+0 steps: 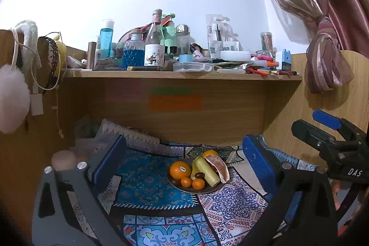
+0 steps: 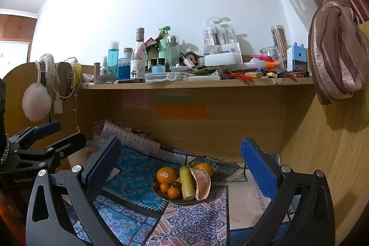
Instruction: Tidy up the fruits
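On the desk's patterned cloth (image 1: 147,181), under a cluttered shelf (image 1: 180,75), the plate (image 2: 161,196) is heaped with fruit, so with both the left gripper (image 1: 182,160) and right gripper (image 2: 180,160) hovering empty, jaws wide, a careless pinch could roll the small oranges (image 2: 169,190) off.
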Demonstrator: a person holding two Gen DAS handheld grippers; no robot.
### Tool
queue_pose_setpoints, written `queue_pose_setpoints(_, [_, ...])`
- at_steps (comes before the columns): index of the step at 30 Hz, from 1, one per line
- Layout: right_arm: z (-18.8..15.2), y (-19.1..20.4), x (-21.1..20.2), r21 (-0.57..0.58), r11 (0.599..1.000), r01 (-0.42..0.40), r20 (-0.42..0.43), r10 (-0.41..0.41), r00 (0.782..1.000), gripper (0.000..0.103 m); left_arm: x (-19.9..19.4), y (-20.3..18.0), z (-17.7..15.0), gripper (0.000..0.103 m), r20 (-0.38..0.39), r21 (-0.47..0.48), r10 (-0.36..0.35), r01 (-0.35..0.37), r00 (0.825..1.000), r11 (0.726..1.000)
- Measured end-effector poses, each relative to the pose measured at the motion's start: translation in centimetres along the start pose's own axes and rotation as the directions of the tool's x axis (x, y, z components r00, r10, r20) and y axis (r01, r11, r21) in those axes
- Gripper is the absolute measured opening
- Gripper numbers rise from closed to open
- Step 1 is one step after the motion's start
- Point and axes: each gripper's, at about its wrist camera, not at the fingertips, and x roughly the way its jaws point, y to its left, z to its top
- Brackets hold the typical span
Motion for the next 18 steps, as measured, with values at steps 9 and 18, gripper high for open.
queue_pose_setpoints(9, [0.0,-0.03,0.17,-0.004,1.0,0.01,-0.003,-0.01,1.0,0.103,0.01,0.08,0.05,0.103,0.002,0.003,0.003,-0.003,1.0,1.0])
queue_pose_setpoints(18, [0.02,0.01,0.08,-0.007,1.0,0.019,0.007,-0.019,1.0,0.103,0.05,0.25,0.22,0.103,0.009,0.009,-0.007,0.007,1.0,1.0])
